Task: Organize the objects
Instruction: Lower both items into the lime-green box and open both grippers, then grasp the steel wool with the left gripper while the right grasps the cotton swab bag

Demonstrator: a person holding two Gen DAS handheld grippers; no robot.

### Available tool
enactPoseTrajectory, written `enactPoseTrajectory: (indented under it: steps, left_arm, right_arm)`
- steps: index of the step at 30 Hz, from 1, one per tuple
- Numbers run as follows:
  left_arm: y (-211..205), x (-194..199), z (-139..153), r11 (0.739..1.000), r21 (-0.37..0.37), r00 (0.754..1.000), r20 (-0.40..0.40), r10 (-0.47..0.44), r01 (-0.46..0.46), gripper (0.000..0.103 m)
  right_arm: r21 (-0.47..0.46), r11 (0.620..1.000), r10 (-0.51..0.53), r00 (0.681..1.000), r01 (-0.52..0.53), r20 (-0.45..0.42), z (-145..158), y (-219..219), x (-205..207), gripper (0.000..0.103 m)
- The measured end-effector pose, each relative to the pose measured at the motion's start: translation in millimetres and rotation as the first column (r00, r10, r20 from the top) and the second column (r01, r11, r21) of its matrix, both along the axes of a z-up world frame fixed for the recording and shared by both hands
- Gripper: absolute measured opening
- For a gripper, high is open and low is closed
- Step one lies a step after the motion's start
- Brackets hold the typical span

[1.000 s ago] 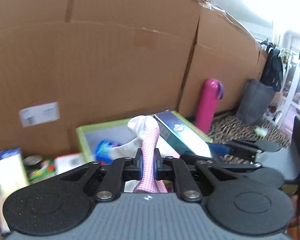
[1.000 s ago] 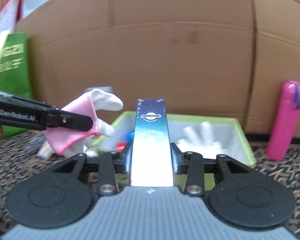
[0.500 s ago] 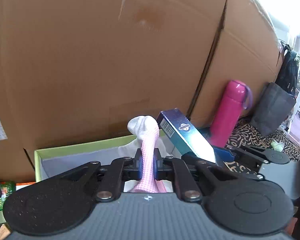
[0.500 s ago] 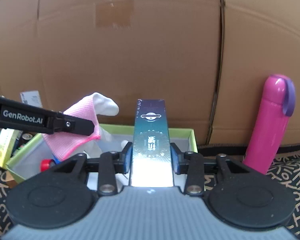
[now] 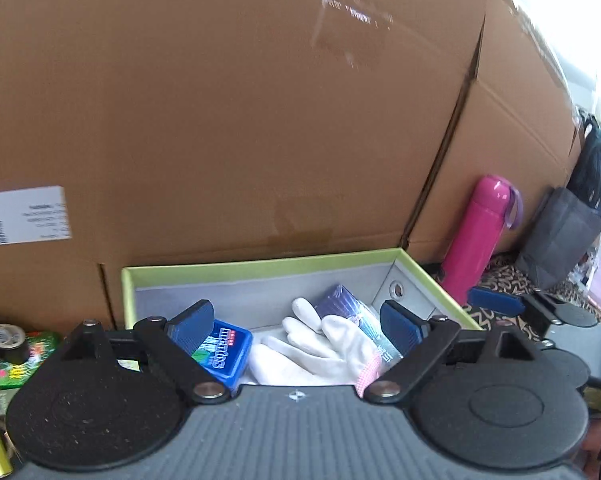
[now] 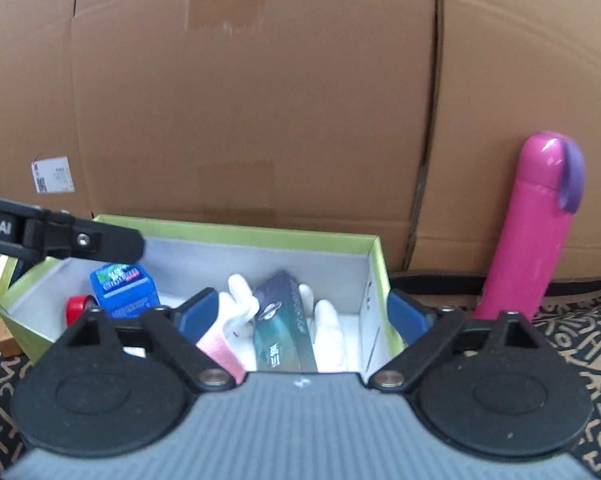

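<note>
A green-rimmed box (image 5: 260,266) (image 6: 256,229) with grey inner walls stands against a cardboard wall. In it lie a white glove with a pink cuff (image 5: 320,354) (image 6: 332,320), a dark blue carton (image 5: 346,304) (image 6: 286,330) resting across the glove, a blue tin (image 5: 222,354) (image 6: 124,288) and something red (image 6: 77,309). My left gripper (image 5: 296,320) hovers over the box; its jaws are opening and its pads touch nothing. My right gripper (image 6: 302,312) is above the box's right half, jaws opening too, with the carton lying loose below them. One finger of the left gripper (image 6: 84,242) reaches in from the left.
A pink bottle (image 5: 480,236) (image 6: 536,232) stands right of the box. Brown cardboard (image 6: 260,100) closes off the back. A grey bag (image 5: 556,236) sits far right. A tape roll (image 5: 6,338) and a green packet (image 5: 24,360) lie left of the box on a patterned cloth (image 6: 580,344).
Both grippers went from shut to wide open. The glove left the left gripper and the carton left the right one; both now lie in the box. Both grippers moved closer to the box.
</note>
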State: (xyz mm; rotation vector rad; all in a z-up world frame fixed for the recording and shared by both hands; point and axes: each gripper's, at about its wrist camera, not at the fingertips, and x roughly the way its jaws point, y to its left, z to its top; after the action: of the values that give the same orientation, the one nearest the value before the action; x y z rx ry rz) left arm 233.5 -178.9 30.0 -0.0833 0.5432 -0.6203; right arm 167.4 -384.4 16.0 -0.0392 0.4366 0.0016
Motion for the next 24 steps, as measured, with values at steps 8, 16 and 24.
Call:
enactPoseTrajectory:
  steps: [8,16,24]
  left_arm:
    - [53.1,-51.3,17.7,0.996,-0.055,0.997,0.027,0.071,-0.069,0.093]
    - [133.4,-101.5,-0.3,0.972,-0.028,0.971,0.060,0.233,-0.232,0.093]
    - [234.9,-108.9,-42.8,0.907,0.027,0.906,-0.037,0.421,-0.420,0.093]
  right_arm:
    - [0.044,0.995,0.081,0.990,-0.087,0.118,39.8,35.2,-57.0,0.103]
    - [0.092,0.963,0.241,0.962,-0.253,0.127,32.8,98.8,-101.1,0.103]
    - [0.150,0.917,0.374,0.927,-0.371,0.003,-13.8,170.4,-103.1,0.103]
